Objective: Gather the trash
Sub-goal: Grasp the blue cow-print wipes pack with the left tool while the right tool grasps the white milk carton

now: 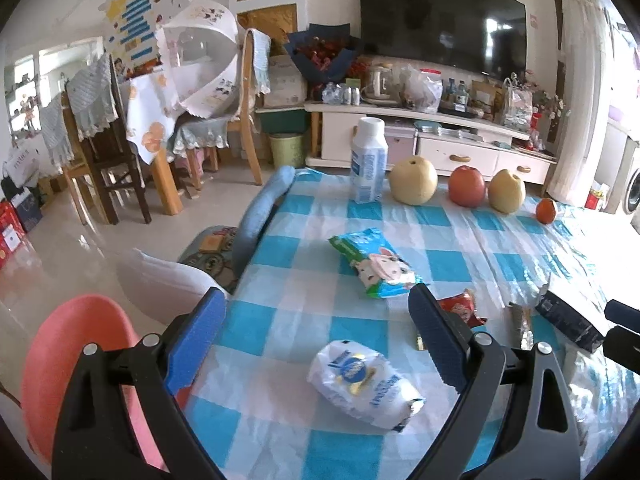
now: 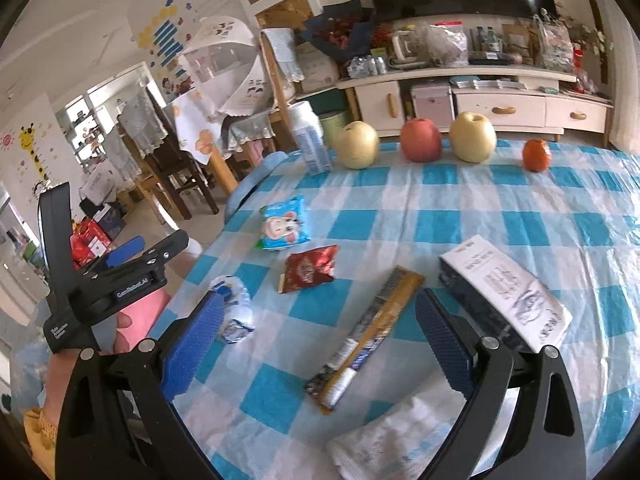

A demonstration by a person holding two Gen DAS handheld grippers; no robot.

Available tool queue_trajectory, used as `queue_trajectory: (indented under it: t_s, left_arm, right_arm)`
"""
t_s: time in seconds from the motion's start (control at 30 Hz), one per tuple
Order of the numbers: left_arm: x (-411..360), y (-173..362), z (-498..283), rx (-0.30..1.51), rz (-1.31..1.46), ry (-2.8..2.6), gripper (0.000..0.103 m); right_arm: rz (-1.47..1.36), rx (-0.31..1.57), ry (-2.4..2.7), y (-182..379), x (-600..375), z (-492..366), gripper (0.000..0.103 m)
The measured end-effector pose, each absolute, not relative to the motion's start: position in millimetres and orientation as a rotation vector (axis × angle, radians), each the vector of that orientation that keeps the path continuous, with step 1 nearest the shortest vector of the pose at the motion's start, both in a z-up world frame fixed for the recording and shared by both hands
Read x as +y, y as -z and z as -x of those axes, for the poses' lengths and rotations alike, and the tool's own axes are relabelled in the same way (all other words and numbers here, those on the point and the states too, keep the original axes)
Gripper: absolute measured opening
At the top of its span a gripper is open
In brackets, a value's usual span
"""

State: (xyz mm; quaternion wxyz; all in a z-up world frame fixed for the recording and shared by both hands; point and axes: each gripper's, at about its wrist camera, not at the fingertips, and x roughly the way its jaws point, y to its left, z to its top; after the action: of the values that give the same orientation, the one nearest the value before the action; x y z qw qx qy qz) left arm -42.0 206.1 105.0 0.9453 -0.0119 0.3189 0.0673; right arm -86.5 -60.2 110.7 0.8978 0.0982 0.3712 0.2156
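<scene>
I hold both grippers low over the checked worktop [image 2: 500, 208]. My left gripper [image 1: 316, 344] gapes wide above a white wrapper [image 1: 364, 384]; my right gripper [image 2: 320, 340] spreads around a long yellow wrapper [image 2: 368, 332]. A pink bin [image 1: 76, 364] sits beside the worktop's edge.

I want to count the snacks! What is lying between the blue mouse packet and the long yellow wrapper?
A red snack packet lies between the blue mouse packet and the long yellow wrapper; the right wrist view shows it.
</scene>
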Motion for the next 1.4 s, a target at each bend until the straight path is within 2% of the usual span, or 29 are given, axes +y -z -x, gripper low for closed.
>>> queue_trajectory:
  t_s: [0.43, 0.67, 1.1, 1.4]
  left_arm:
    - [168.5, -76.4, -25.4, 0.787, 0.008, -0.139, 0.093]
    - [166.1, -57.2, -66.6, 0.886, 0.104, -0.144, 0.090]
    - [158.8, -31.4, -113.9, 0.983, 0.044, -0.208, 0.090]
    - [164.1, -22.2, -127.7, 1.041, 0.085, -0.205, 0.077]
  right_arm:
    - [-0.107, 0.825, -0.264, -88.3, -118.3, 55.4, 0.095]
    - [-0.111, 0.874, -0.229, -73.0, -149.1, 37.1, 0.095]
    - [0.010, 0.950, -0.339, -41.5, -135.9, 15.2, 0.095]
    - [0.050, 0.995, -0.289, -23.2, -138.4, 2.3, 0.095]
